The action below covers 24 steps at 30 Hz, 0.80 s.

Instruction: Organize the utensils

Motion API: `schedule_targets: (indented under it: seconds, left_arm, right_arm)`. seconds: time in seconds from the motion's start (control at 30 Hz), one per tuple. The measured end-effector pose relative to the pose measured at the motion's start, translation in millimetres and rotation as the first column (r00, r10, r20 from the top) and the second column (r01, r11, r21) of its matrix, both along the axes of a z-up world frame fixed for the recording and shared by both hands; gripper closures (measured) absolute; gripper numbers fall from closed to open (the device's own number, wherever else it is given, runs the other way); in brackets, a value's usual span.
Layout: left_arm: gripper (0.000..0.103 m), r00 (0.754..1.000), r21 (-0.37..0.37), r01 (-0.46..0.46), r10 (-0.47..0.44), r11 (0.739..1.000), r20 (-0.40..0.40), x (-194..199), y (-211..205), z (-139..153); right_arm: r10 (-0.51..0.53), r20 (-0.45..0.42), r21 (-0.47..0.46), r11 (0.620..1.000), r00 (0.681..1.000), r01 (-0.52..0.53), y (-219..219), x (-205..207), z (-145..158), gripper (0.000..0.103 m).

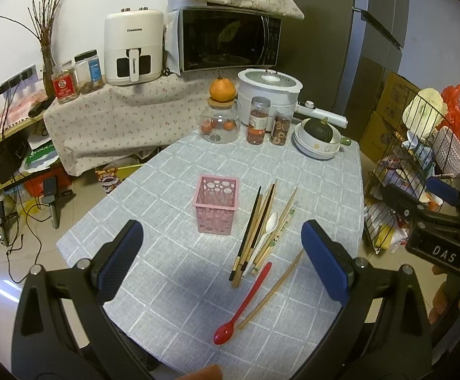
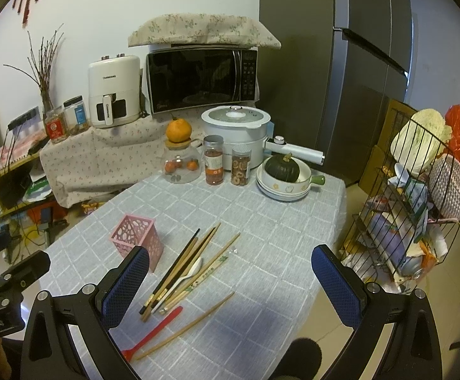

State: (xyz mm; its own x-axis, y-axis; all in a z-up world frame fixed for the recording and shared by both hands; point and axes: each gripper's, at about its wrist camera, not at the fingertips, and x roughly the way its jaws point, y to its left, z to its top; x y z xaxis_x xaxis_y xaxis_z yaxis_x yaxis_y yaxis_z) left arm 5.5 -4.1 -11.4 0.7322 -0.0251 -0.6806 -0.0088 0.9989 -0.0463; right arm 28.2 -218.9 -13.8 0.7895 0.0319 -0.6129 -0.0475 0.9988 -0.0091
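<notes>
Spoon (image 2: 141,342) bowl behind left finger of right hand-held gripper (image 2: 230,281).

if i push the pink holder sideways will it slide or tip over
The pink holder stands upright, taller than wide, and looks like thin perforated plastic, so probably light. Seemingly empty, a high push would likely tip it; a low push may drag it on the gray tablecloth, which could bunch.

The desk (image 1: 198,285) wears a grey checked cloth. Pink holder (image 1: 216,204) upright, chopsticks (image 1: 258,221) heaped beside it, red spoon (image 1: 244,307) nearest. Jars and bowls line the far edge.
</notes>
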Motion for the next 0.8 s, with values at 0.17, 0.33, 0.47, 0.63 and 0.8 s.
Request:
schedule_targets:
  seconds: [0.17, 0.33, 0.47, 0.63, 0.8]
  left_arm:
    - [0.003, 0.999, 0.024, 0.022, -0.021, 0.999, -0.032, 13, -1, -5]
    - [0.003, 0.989, 0.040, 0.069, -0.063, 0.997, -0.137, 35, 0, -21]
    - [0.003, 0.957, 0.018, 0.128, -0.119, 0.992, -0.263, 53, -3, -44]
    - [0.003, 0.905, -0.051, 0.170, -0.176, 0.984, -0.388, 68, -5, -74]
    - [0.011, 0.810, -0.201, 0.188, -0.267, 0.961, -0.523, 79, -4, -117]
  right_arm:
    - [0.000, -0.069, 0.022, 1.000, 0.998, 0.002, -5, 13, -5, 0.000]
    - [0.033, -0.174, 0.001, 0.999, 0.984, -0.033, 0, 29, -19, 0.000]
    - [0.069, -0.270, -0.002, 0.997, 0.960, -0.072, 5, 48, -36, 0.000]
    - [0.068, -0.392, -0.002, 0.997, 0.917, -0.075, 6, 72, -71, 0.000]
    - [0.042, -0.473, 0.006, 0.999, 0.880, -0.044, -6, 81, -106, 0.000]
